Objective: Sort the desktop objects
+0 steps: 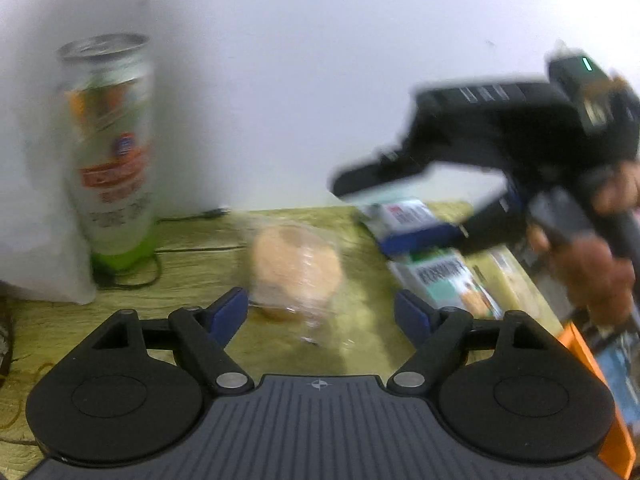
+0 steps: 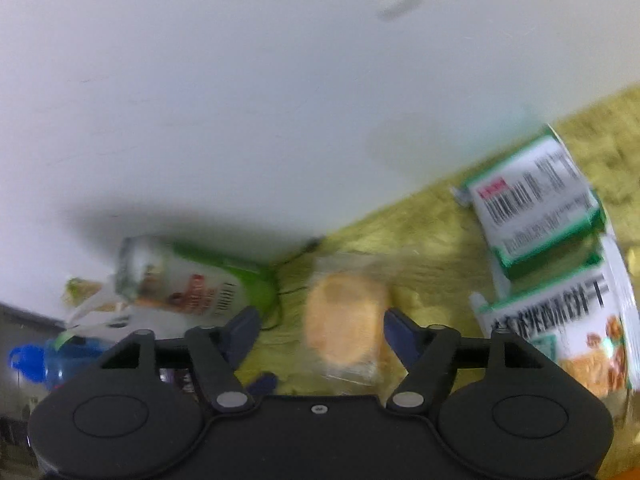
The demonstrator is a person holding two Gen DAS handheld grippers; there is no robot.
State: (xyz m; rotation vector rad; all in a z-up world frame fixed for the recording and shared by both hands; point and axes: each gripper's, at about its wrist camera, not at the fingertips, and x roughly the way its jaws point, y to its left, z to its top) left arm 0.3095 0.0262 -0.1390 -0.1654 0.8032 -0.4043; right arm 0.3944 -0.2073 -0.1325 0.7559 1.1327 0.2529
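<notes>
Two hand-held grippers work over a wooden desk [image 1: 188,280] set against a white wall. The left gripper [image 1: 320,312] has its jaws spread wide and grips nothing; a wrapped round pastry [image 1: 296,266] lies on the desk just ahead of its gap. The right gripper [image 2: 320,330], also spread wide, frames the same pastry [image 2: 344,322] between its 2 fingers, and contact cannot be confirmed through the blur. A tall drink can [image 1: 110,152] stands upright at the wall, well left of the pastry. 2 green-and-white snack packets [image 2: 536,200] lie beside each other to the right. An orange bin edge [image 1: 600,392] shows at the desk's right margin. Judged step: approach to the pastry. The next move calls for a gentle closure across the soft wrapper, since the film may slip or crush.
</notes>
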